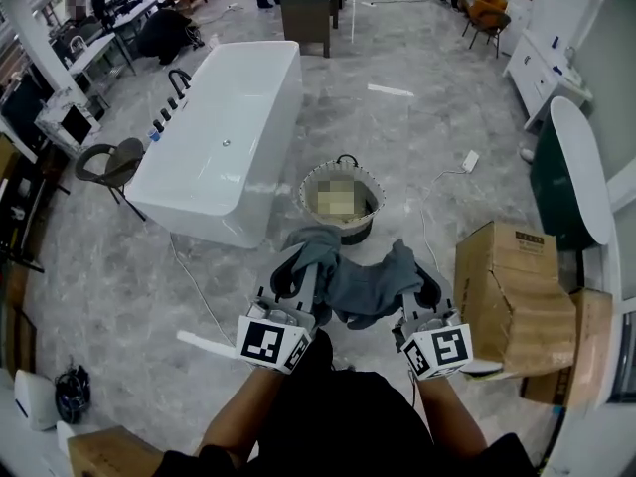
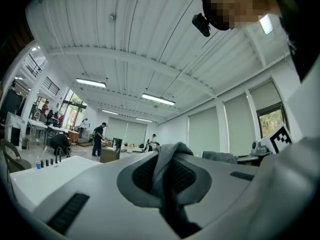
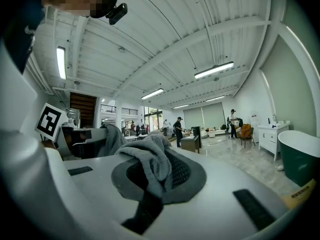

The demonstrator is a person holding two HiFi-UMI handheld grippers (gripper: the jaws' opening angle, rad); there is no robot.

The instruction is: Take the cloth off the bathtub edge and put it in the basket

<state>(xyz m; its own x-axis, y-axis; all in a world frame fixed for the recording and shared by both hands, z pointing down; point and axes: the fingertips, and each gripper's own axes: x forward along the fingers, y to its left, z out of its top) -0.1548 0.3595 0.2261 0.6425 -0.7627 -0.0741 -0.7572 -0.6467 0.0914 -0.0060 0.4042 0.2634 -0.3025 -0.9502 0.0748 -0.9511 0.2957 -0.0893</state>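
Nearest, the grey cloth is being held up off the floor, slung between the two grippers. One end is being pinched by the left gripper, its narrow jaws pressing on a fold that is seen bunched between the pads in the left gripper view. The other end is being clamped in the same way by the right gripper. The middle of the cloth is being left to sag between them. A cardboard box is being shown near the right gripper. Just beyond the cloth, the basket is being faced; it is standing on the floor near the corner of the white bathtub, whose edge is being shown bare. The first part is therefore judged done, since the cloth is off the tub. What is being left to do, by this judgement, is bringing the cloth forward over the basket's rim, lowering it in and opening both grips.
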